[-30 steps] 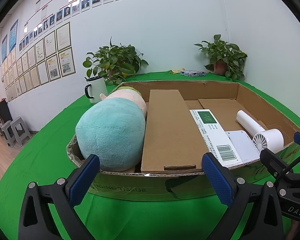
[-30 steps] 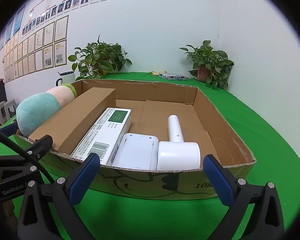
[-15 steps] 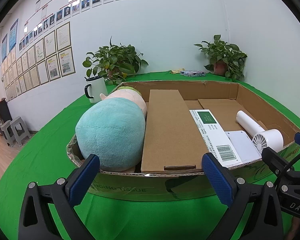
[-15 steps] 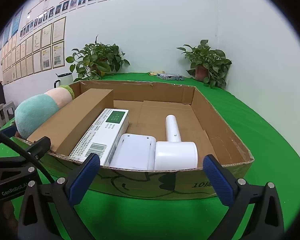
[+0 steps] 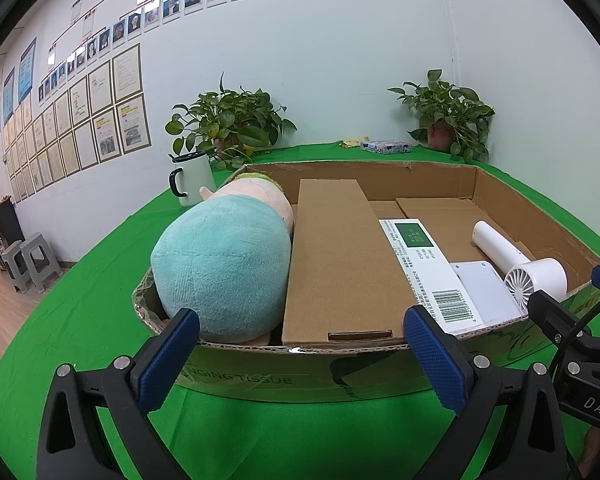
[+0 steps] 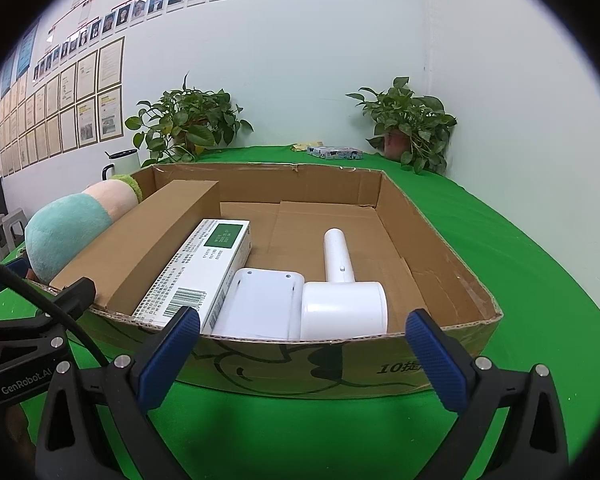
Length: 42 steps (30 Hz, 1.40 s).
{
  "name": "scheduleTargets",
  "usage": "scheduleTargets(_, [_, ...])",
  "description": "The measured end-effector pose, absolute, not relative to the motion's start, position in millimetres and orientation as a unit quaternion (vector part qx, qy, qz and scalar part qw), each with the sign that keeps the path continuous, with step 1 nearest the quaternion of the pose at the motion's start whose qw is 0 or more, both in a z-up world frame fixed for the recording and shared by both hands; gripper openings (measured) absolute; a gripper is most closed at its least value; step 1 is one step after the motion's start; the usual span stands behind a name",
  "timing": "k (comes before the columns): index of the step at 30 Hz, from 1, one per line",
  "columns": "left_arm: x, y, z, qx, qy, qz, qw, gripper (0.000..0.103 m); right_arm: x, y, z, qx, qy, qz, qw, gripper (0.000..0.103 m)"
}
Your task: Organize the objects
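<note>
A shallow cardboard box (image 5: pixel 300 368) (image 6: pixel 300 364) sits on the green table. Inside lie a teal plush toy (image 5: pixel 224 264) (image 6: pixel 66 228), a long brown carton (image 5: pixel 340 260) (image 6: pixel 148 240), a white carton with a green label (image 5: pixel 424 268) (image 6: pixel 204 268), a flat white device (image 5: pixel 480 292) (image 6: pixel 260 304) and a white hair dryer (image 5: pixel 516 264) (image 6: pixel 342 300). My left gripper (image 5: pixel 300 356) is open and empty just before the box's near wall. My right gripper (image 6: pixel 302 356) is open and empty there too, to the right of the left one.
A white mug (image 5: pixel 192 178) stands behind the box on the left, by a potted plant (image 5: pixel 228 128). A second plant (image 5: pixel 446 116) and a small patterned packet (image 5: pixel 386 147) are at the back right. Walls close off the far and right sides.
The right gripper's view has drifted slightly; the box sits a little lower and closer. The left gripper and the box contents have not visibly moved.
</note>
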State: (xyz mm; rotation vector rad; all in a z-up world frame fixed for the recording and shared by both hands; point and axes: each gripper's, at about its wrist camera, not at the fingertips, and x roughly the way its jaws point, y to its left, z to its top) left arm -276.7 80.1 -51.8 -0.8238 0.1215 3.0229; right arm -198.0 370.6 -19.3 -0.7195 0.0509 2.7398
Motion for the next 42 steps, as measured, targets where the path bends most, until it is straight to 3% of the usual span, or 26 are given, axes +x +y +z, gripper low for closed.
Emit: scheduleTargets(42, [-281.2,86.4,-55.4,-0.263,0.04,0.964,0.001,0.103,-197.4,375.3,-20.1,-0.251,0.019,0.954,0.161,0.103])
